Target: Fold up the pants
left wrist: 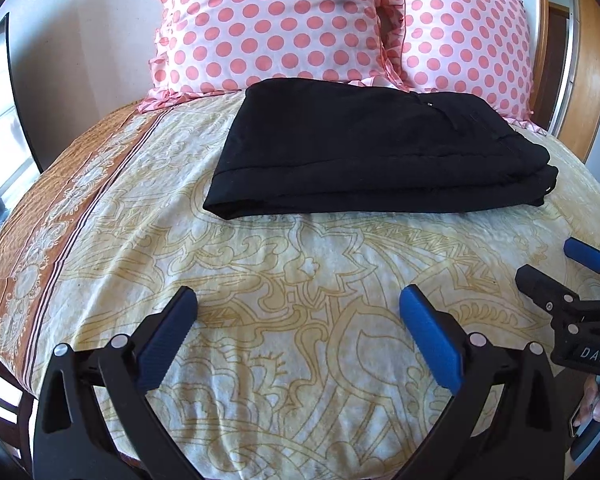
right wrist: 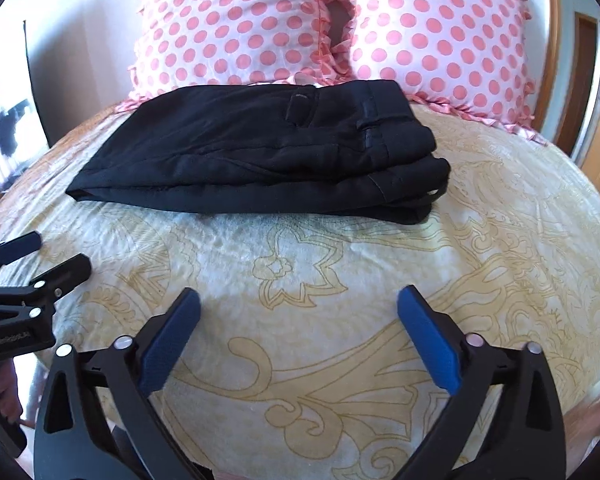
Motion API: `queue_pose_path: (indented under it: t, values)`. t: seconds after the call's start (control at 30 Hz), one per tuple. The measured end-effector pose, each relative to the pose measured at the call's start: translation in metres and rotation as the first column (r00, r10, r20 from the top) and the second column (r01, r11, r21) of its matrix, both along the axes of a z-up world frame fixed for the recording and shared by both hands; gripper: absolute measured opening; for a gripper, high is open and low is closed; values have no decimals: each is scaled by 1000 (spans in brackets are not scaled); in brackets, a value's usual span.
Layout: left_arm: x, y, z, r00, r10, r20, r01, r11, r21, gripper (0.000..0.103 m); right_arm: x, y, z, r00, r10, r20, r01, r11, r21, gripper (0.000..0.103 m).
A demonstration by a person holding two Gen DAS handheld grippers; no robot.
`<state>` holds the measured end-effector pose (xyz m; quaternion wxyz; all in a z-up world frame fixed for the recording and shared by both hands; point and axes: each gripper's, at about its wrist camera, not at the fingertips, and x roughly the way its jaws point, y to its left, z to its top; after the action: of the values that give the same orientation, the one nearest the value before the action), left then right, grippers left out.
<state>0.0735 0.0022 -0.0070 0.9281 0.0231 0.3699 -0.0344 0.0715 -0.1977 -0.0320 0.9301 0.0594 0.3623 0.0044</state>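
The black pants [left wrist: 364, 152] lie folded in a neat pile near the head edge of the bed [left wrist: 260, 280], just before the pillows [left wrist: 268, 24]. The left hand-held gripper [left wrist: 298, 300] and right hand-held gripper [right wrist: 298, 300] are wide apart, holding nothing. Folding looks done; maybe only smoothing remains. The pile's far side is hidden.

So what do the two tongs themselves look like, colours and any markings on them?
Both look alike: the left tongs and right tongs have black plastic arms shaped like open triangles, flat blue ribbed pads at the tips, and round silver pivot pins. The right one's body carries white letters "DAS"; the left one's white label is too blurred to read. No cables show.
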Motion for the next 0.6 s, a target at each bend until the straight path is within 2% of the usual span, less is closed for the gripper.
queue_pose_path:
  t: [0.37, 0.6]
  values:
    - [-5, -1, -1, 999, 43, 20, -43, 999, -3, 101, -1, 3, -1, 999, -35, 2, 35, 999, -7, 102]
    - [-2, 0, 0, 999, 42, 3, -42, 999, 0, 101, -1, 2, -1, 999, -34, 5, 34, 999, -8, 102]
